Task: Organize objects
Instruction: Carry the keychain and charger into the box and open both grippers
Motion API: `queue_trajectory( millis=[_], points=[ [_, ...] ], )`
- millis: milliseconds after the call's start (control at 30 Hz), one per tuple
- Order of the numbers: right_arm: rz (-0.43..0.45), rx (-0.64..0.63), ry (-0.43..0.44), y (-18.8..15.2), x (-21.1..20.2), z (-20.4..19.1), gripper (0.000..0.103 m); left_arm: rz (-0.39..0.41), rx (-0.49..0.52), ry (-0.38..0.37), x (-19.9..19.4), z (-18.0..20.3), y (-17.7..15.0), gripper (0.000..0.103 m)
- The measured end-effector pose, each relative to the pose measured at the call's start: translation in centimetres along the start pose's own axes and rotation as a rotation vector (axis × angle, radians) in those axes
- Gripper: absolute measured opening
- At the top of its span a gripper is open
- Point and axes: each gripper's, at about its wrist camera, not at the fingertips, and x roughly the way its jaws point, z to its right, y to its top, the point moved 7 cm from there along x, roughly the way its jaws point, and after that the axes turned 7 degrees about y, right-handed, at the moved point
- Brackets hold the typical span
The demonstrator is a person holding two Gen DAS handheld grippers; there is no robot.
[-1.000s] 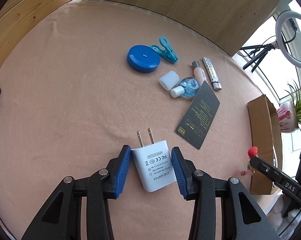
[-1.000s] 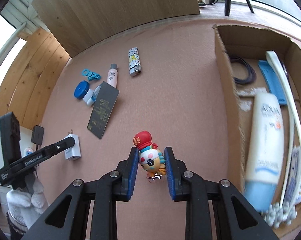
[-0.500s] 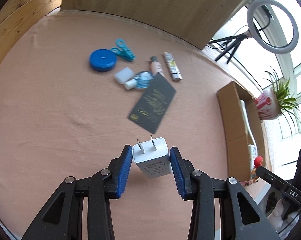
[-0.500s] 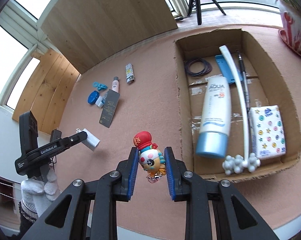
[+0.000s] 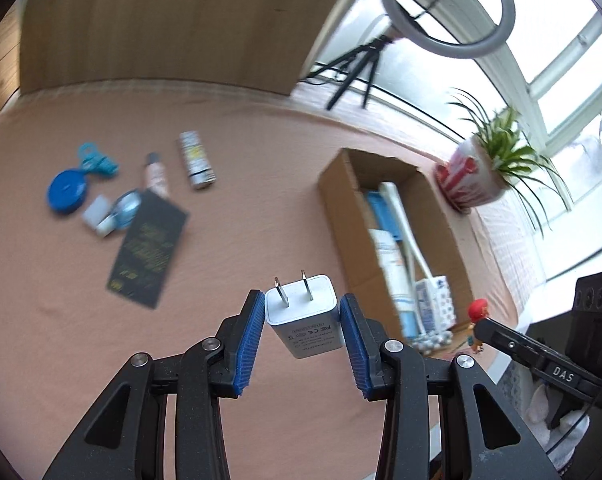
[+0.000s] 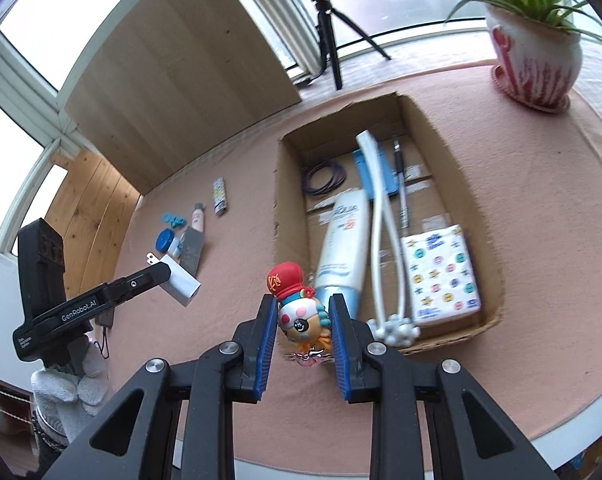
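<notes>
Left tongs (image 5: 301, 312) are clamped on a white plug adapter (image 5: 303, 314), gripped across its flat sides with the prongs pointing forward, clear of the blue pads; that hold looks secure for carrying. The adapter is in the air above the pink counter (image 5: 81, 320), between the loose items and the cardboard box (image 5: 333, 184).

Right tongs (image 6: 304, 320) are clenched on a small toy figure (image 6: 297, 312) with a red hat, held at its middle so head and hat stand free above the pads. It hangs just short of the box's near wall (image 6: 453, 332).

The box already holds a lotion tube (image 6: 341, 240), a tissue pack (image 6: 441, 272) and a long white massager (image 6: 377, 208); free floor remains near its left wall. Judgement: both items are bound for the box.

A dark card (image 5: 149, 248), blue round case (image 5: 67, 192) and lighter (image 5: 197, 160) remain unsorted on the counter.
</notes>
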Motion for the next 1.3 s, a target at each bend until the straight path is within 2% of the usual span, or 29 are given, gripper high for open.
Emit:
queue_trajectory(
  millis=[167, 333, 633, 867, 1067, 1133, 1300],
  points=[
    [0.039, 0.006, -0.029, 1.4, -1.6, 1.8, 0.024, -0.004, 0.092, -0.049, 1.3, 5.9, 1.9, 0.042],
    [0.061, 0.022, -0.041, 2.0, -2.4, 3.5, 0.024, -0.033, 0.144, -0.084, 4.1, 11.1, 3.8, 0.042],
    [0.095, 0.061, -0.056, 3.1, -3.2, 6.5, 0.024, -0.138, 0.222, -0.113, 10.4, 18.1, 5.1, 0.042],
    [0.118, 0.070, -0.057, 5.7, -2.3, 8.3, 0.024, -0.205, 0.262, -0.088, 14.7, 20.4, 5.5, 0.042],
    [0.111, 0.068, -0.054, 6.5, -1.8, 9.1, 0.024, -0.246, 0.259, -0.073, 17.1, 21.1, 6.2, 0.043],
    [0.105, 0.071, -0.050, 6.6, -1.4, 9.2, 0.024, -0.264, 0.246, -0.068, 17.6, 21.1, 6.5, 0.054],
    [0.099, 0.067, -0.042, 7.0, -0.5, 9.1, 0.024, -0.227, 0.219, -0.034, 17.4, 20.1, 7.8, 0.057]
  ],
)
